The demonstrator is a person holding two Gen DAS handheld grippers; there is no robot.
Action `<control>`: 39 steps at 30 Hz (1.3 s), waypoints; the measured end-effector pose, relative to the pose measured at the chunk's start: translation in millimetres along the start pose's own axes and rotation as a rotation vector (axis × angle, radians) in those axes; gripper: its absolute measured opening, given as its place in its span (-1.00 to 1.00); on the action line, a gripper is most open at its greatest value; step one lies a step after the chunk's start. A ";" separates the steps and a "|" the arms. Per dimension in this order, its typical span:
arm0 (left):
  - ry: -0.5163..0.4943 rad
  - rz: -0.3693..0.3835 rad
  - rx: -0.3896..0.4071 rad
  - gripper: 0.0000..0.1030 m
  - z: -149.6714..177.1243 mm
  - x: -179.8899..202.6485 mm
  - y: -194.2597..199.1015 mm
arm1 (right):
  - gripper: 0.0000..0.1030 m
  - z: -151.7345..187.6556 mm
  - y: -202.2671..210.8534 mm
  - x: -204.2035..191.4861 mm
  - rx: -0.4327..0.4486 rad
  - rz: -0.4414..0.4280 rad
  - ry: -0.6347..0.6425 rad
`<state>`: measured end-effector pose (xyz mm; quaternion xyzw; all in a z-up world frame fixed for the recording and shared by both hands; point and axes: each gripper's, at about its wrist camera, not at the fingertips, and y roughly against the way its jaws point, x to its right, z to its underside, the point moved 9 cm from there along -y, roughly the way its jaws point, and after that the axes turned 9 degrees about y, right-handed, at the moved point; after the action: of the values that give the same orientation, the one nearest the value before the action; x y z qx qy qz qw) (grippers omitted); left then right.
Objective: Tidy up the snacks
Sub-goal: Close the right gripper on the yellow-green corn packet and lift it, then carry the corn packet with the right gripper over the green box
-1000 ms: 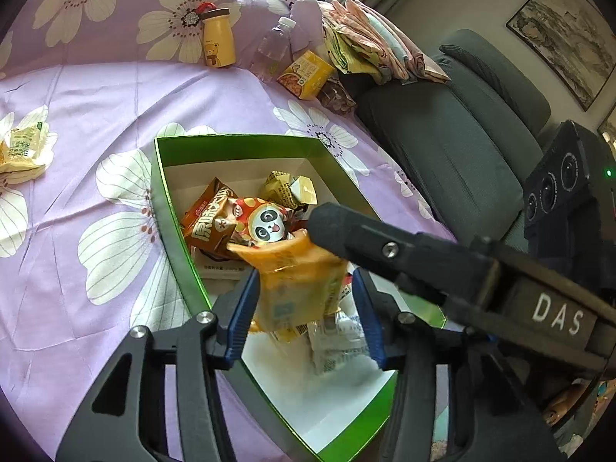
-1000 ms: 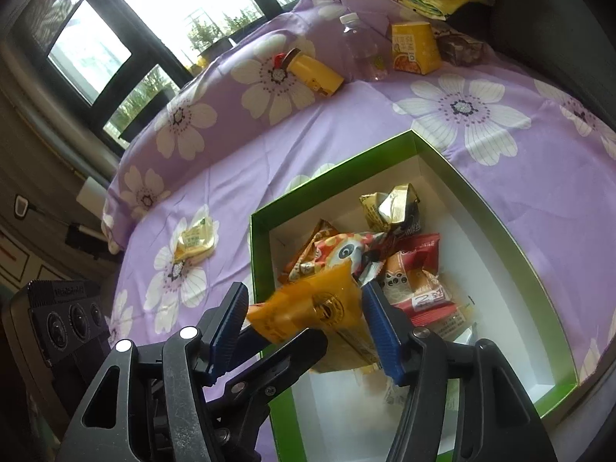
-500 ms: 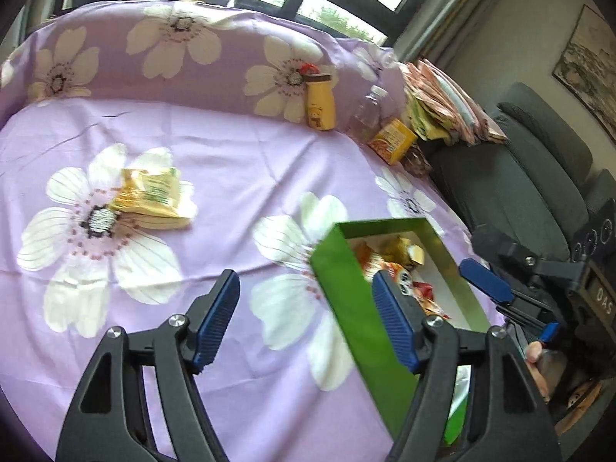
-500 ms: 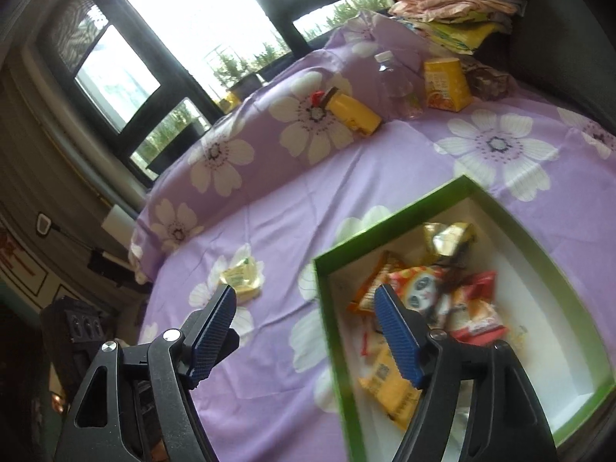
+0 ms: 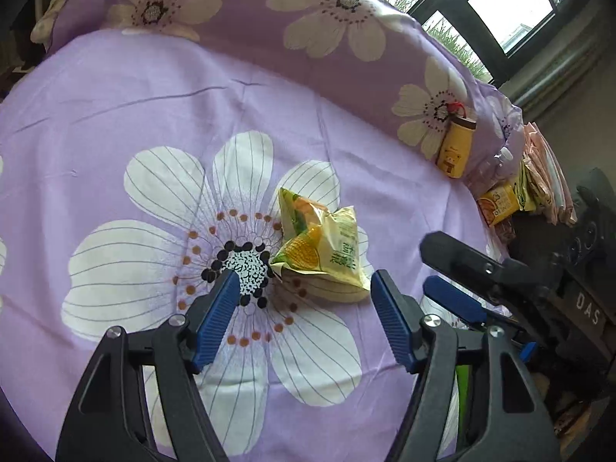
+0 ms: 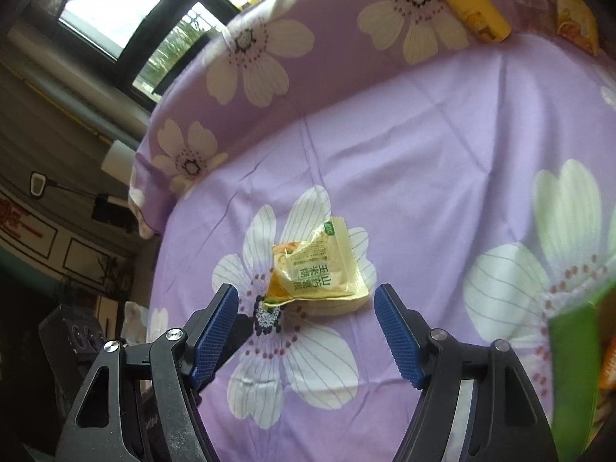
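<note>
Yellow snack packet (image 5: 323,248) loose on the purple floral sheet (image 5: 192,88), both my hand-held grippers apart and empty.

Packet lies crumpled at centre frame in both wrist views, on the white flower print, touching nothing but cloth. My left hand-held gripper (image 5: 302,323) has just been opening, jaws apart, packet just beyond the blue pads, not between them. My right hand-held gripper (image 6: 306,333) likewise just opened, nothing between its jaws; it also shows at right in the left view. Green box (image 6: 573,381) at lower right edge of right view. Yellow bottle (image 5: 454,146) and orange carton (image 5: 498,202) at far right, well apart from packet.
</note>
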<state>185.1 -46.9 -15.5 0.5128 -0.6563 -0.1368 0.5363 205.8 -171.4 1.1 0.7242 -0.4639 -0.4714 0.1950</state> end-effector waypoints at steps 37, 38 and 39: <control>-0.295 0.131 0.120 -0.56 94.9 132.6 100.5 | -0.20 46.2 152.3 -18.3 0.213 -0.001 0.103; -0.305 0.146 0.106 -0.56 104.6 139.6 100.9 | -0.20 51.4 162.2 -12.2 0.220 0.019 0.096; -0.316 0.160 0.095 -0.56 113.9 146.8 100.2 | -0.20 56.7 171.6 -5.2 0.227 0.039 0.082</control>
<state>51.1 -165.7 96.2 0.4557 -0.7767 -0.1413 0.4112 72.4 -242.8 100.1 0.7511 -0.5198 -0.3822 0.1396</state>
